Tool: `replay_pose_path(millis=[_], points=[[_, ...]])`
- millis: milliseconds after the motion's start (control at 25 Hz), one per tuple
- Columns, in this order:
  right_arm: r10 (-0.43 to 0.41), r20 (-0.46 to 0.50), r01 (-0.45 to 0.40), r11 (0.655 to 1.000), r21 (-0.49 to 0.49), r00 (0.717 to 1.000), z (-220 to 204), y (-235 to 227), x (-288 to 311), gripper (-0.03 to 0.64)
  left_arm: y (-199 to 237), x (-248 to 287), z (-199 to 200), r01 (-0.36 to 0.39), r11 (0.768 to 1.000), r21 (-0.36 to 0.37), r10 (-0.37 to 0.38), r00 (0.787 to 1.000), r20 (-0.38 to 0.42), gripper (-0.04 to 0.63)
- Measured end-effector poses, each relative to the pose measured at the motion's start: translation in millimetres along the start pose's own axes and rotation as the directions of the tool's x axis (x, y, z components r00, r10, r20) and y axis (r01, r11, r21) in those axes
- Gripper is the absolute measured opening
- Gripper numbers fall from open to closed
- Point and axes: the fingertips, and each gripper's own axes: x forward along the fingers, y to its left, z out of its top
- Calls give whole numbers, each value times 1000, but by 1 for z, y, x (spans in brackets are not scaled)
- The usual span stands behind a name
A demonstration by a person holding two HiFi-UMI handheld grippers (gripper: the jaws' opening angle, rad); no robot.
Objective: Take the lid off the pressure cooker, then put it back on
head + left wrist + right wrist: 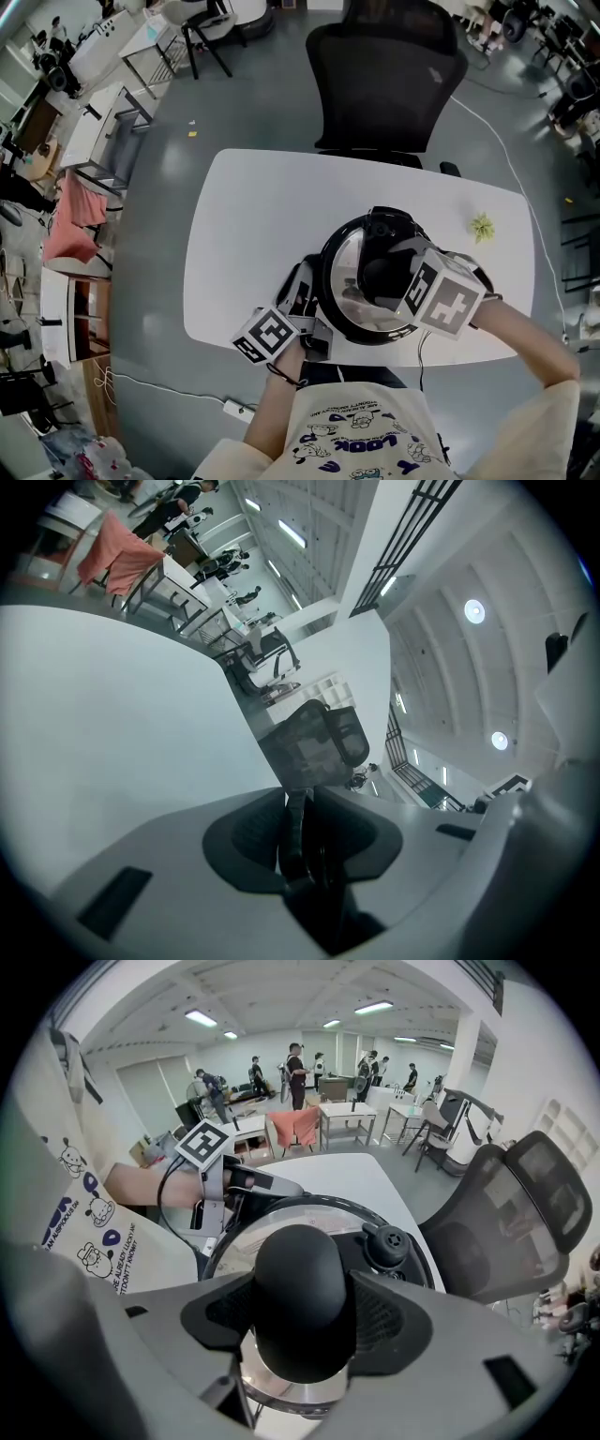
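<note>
Gripped at its rounded matte-black knob [300,1288], steeply from above, by the right gripper [300,1324]: the glossy, black-rimmed lid [234,1241], seated on the round pressure cooker [328,274] near the front edge of the white table [244,216]. At the cooker's left flank, pinched edge-on in the left gripper [302,298], a thin dark side handle [294,836]. Likely straight up along the knob's axis for the lift, base braced from the left.

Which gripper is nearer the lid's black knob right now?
Right. The right gripper clasps the knob itself; the left gripper sits at the cooker's side, clamped on its handle.
</note>
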Motion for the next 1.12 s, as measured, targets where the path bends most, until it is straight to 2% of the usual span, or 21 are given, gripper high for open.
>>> replay_pose_path(millis=[440,840,1120], points=[[-94,35,85,978,190,995,1,-1,-4,305,-1,-5,-1,-7,1000,9,7,1000,5,107],[-178,40,151,919,363,983,-1,-6,-4,305,0,-6,-2,-25,999,23,25,999,22,109],[-203,23,174,889,423,979,0,-6,-7,308,-2,-9,0,-33,999,25,32,999,30,110]])
